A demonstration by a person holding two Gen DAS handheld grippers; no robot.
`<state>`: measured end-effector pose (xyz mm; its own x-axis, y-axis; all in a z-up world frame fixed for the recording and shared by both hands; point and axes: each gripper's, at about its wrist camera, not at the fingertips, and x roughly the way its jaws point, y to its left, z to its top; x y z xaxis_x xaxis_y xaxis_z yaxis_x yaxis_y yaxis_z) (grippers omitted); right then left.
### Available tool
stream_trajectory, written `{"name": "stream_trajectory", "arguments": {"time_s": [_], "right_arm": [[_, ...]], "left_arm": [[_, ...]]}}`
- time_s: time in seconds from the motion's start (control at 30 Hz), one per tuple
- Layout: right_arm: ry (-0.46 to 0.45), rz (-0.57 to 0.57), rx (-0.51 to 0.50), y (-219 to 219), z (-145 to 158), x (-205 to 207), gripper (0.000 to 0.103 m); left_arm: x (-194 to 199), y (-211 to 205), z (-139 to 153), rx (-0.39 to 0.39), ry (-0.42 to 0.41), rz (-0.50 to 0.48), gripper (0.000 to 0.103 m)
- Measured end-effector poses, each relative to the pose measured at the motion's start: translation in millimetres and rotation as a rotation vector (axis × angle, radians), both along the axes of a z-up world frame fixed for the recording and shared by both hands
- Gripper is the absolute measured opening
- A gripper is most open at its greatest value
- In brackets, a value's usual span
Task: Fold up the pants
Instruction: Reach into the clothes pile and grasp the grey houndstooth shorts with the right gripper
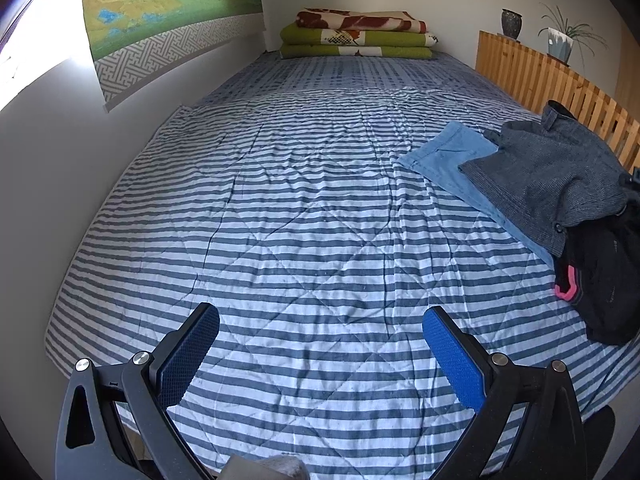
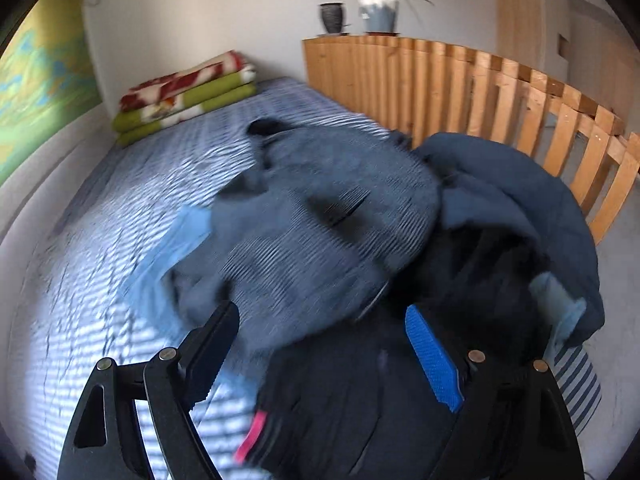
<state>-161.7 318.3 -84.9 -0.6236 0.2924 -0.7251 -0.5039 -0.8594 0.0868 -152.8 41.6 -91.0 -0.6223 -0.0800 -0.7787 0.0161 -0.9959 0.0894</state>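
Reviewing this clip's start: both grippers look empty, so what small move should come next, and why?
Probably lower the open right hand-held gripper onto the grey woven pants topping the clothes pile and close on an edge. Nothing is grasped yet, the open left hand-held gripper hovers over bare blue-and-white striped quilt, and the pile lies toward the slatted wooden rail.

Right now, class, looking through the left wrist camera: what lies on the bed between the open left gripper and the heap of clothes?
Only bare striped quilt lies between the left gripper and the heap of clothes; the left wrist view shows this.
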Motion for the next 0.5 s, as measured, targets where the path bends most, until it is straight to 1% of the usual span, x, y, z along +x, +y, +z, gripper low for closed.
{"name": "stream_trajectory", "arguments": {"time_s": [0.13,0.2,0.3,0.37,0.43,0.5], "right_arm": [[-0.022,-0.066,0.053,35.3,2.2,-20.2,0.083],[-0.056,-0.082,0.055,51.4,-2.0,-32.6,0.084],[-0.092,-0.104,0.031,70.3,-11.5,-48.6,0.084],[-0.118,-0.118,-0.009,82.3,-22.4,-60.0,0.084],[-0.132,-0.126,-0.05,89.7,-31.2,-69.7,0.084],[-0.134,-0.116,-0.052,90.5,-34.7,-74.6,0.084]], "left_arm": [[-8.4,-3.0,-1.8,0.01,-0.002,0.016,0.103],[-12.3,-2.8,-3.6,0.014,-0.011,0.005,0.103],[-15.1,2.6,-6.5,0.003,-0.016,-0.015,0.103],[-17.2,5.9,-8.7,0.002,-0.025,-0.022,0.103],[-19.8,8.9,-11.4,0.001,-0.034,-0.022,0.103],[-21.9,9.5,-13.1,0.003,-0.039,-0.02,0.103]]}}
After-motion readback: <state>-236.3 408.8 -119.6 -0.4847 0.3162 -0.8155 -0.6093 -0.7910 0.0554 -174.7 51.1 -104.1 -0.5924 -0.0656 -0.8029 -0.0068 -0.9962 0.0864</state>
